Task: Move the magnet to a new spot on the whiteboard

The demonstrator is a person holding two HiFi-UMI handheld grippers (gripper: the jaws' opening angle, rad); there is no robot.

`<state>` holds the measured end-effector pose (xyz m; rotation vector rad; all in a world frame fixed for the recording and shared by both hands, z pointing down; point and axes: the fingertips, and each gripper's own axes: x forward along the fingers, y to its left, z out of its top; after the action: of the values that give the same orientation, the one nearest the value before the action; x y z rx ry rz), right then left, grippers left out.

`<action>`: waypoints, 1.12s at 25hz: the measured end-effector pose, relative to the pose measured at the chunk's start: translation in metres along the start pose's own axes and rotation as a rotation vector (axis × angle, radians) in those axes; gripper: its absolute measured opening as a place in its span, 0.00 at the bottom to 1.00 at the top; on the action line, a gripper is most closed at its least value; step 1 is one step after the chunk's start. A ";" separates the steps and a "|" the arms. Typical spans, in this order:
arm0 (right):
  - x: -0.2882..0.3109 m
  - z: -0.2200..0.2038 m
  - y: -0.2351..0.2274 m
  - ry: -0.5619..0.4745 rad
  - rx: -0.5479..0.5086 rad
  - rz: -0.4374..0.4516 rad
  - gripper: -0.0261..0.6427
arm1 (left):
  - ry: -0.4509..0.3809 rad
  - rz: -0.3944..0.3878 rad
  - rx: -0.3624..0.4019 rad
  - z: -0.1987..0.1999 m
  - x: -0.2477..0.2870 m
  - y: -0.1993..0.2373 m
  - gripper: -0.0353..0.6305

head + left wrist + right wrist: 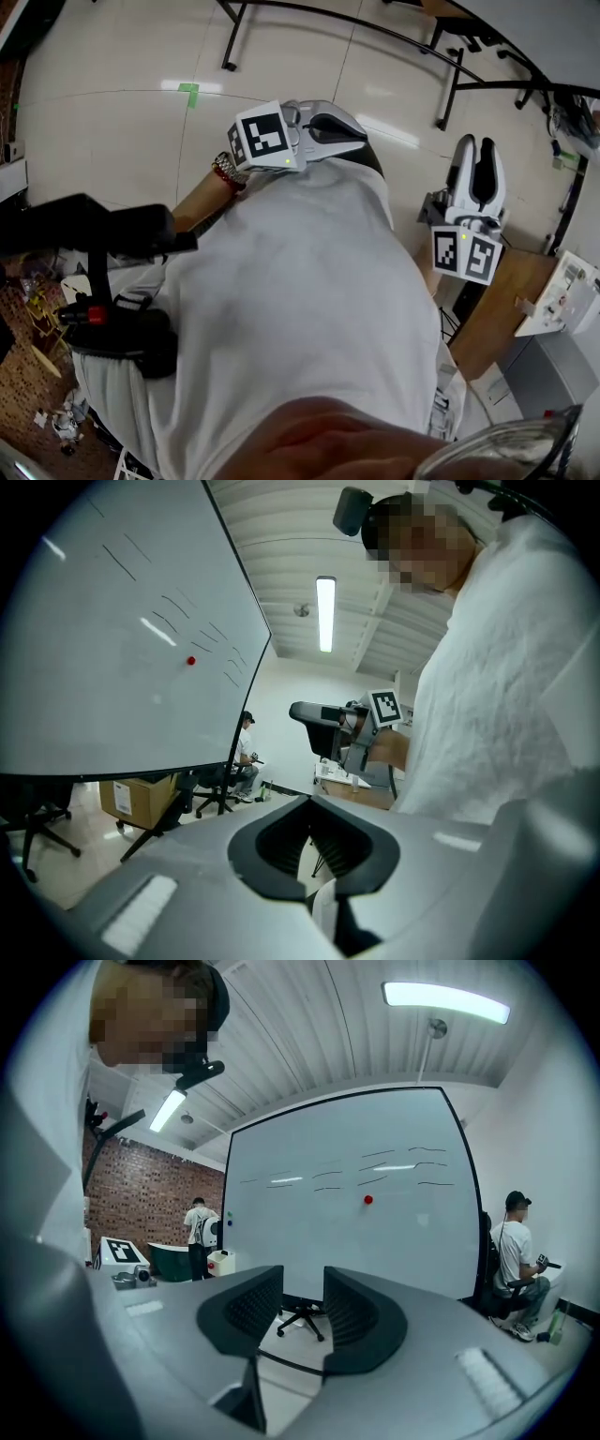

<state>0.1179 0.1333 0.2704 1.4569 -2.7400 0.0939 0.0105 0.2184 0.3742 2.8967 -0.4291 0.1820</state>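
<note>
A small red magnet (191, 661) (367, 1200) sticks to the upper part of the standing whiteboard (103, 696) (337, 1241), which also bears a few short black strokes. Both grippers are far from the board and held at chest height, close to the person's white shirt (300, 300). My left gripper (311, 841) (361, 136) has a narrow gap between its ridged pads and holds nothing. My right gripper (303, 1312) (473, 145) is open and empty, pointing toward the board. The head view looks down and shows no board.
A person sits on a chair (516, 1251) (246, 747) beside the board's edge. Another person (199, 1232) stands by a brick wall. A cardboard box (131, 799) and an office chair (302, 1314) sit under the board. A black stand (103, 234) and a wooden desk (497, 309) flank me.
</note>
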 end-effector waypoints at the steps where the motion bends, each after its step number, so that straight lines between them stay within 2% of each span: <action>1: -0.001 0.002 0.000 -0.005 -0.002 0.000 0.23 | 0.000 -0.005 -0.005 0.000 0.001 0.000 0.06; 7: 0.009 0.004 -0.002 -0.003 0.018 0.033 0.23 | -0.025 0.002 -0.003 0.014 0.005 0.011 0.06; 13: 0.015 0.016 -0.007 0.006 -0.016 0.073 0.23 | -0.085 0.015 0.007 0.044 0.012 0.027 0.06; 17: 0.016 0.007 -0.004 0.015 0.034 0.114 0.23 | -0.081 0.015 0.009 0.047 0.021 0.026 0.06; 23: 0.015 0.004 0.027 -0.003 -0.024 0.195 0.23 | -0.063 -0.034 0.023 0.041 0.022 0.020 0.06; 26: 0.019 0.001 0.045 -0.012 -0.055 0.254 0.23 | -0.019 -0.015 0.067 0.033 0.009 0.017 0.06; 28: 0.024 0.003 0.049 -0.010 -0.050 0.281 0.23 | -0.026 0.019 0.074 0.042 0.004 0.018 0.06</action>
<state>0.0640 0.1410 0.2668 1.0555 -2.9134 0.0253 0.0128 0.1907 0.3372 2.9716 -0.4640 0.1668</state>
